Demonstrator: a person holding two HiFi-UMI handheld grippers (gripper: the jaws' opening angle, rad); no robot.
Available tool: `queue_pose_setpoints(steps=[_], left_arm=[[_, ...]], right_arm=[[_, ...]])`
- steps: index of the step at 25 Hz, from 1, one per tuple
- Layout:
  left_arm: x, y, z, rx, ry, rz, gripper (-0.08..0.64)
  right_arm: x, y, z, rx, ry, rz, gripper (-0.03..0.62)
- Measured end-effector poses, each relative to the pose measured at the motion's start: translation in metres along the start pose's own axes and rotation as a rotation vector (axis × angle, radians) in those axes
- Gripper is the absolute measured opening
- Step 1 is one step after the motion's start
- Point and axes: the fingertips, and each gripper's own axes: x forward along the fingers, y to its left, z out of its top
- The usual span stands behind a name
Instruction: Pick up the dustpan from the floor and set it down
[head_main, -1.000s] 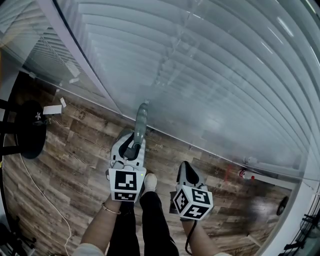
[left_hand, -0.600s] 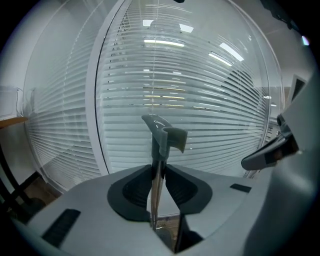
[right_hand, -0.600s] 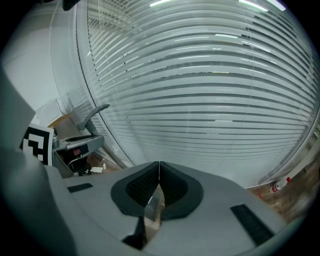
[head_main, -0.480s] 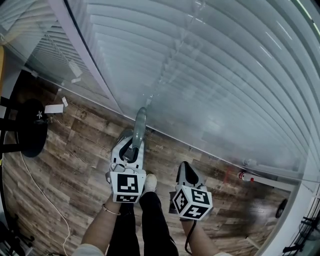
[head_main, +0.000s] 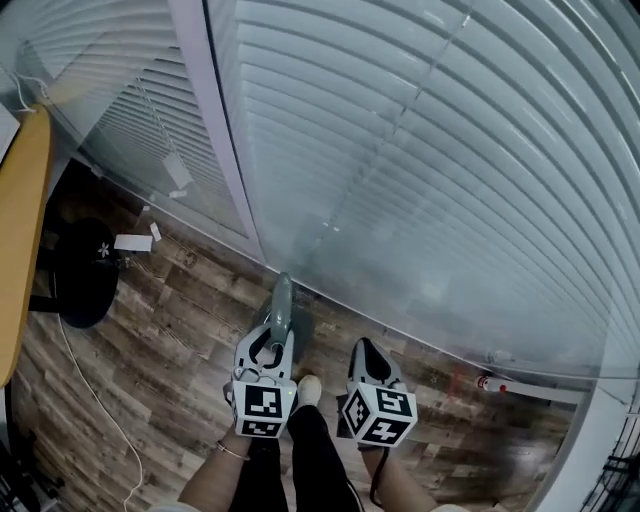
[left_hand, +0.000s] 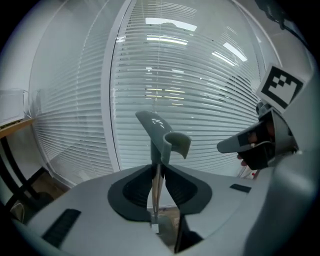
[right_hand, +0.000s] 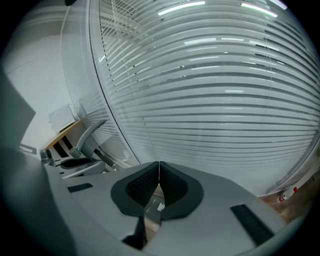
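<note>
A grey dustpan handle (head_main: 282, 300) stands up between the jaws of my left gripper (head_main: 271, 338), slanting toward the blinds. In the left gripper view the handle (left_hand: 159, 131), with a curved clip near its top, is pinched by the dark pads (left_hand: 176, 186) of the left gripper (left_hand: 158, 172). The pan itself is hidden under the gripper body. My right gripper (head_main: 366, 350) hovers just to the right over the wooden floor. In its own view the right gripper (right_hand: 159, 174) has its pads touching and nothing between them. The left gripper (right_hand: 82, 162) also shows in the right gripper view.
A glass wall with white blinds (head_main: 420, 180) runs close in front. At left are a black round stool base (head_main: 85, 272), a yellow desk edge (head_main: 20, 230), a white paper (head_main: 132, 242) and a white cable (head_main: 95, 390). A small red-and-white thing (head_main: 490, 382) lies at right.
Both grippers have risen a little and sit lower in the head view, which now takes in more of the blinds and the desk edge. The handle stays in the left gripper.
</note>
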Motion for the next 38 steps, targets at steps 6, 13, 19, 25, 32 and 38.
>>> queue_pose_setpoints(steps=[6, 13, 19, 25, 32, 38], left_arm=[[-0.044, 0.010, 0.039, -0.035, -0.028, 0.012, 0.092], [-0.100, 0.026, 0.135, -0.049, -0.106, 0.055, 0.092], [-0.149, 0.048, 0.226, -0.016, -0.234, 0.135, 0.089], [-0.176, 0.071, 0.258, 0.010, -0.305, 0.219, 0.087], [-0.202, 0.094, 0.255, -0.009, -0.324, 0.286, 0.087], [-0.204, 0.121, 0.252, -0.044, -0.312, 0.349, 0.087]], right_arm=[[-0.020, 0.033, 0.038, -0.029, -0.042, 0.041, 0.032], [-0.075, 0.080, 0.123, -0.095, -0.171, 0.131, 0.032], [-0.116, 0.126, 0.206, -0.120, -0.346, 0.212, 0.032], [-0.127, 0.157, 0.242, -0.164, -0.413, 0.274, 0.032], [-0.131, 0.179, 0.244, -0.203, -0.402, 0.323, 0.032], [-0.123, 0.195, 0.246, -0.236, -0.365, 0.384, 0.032]])
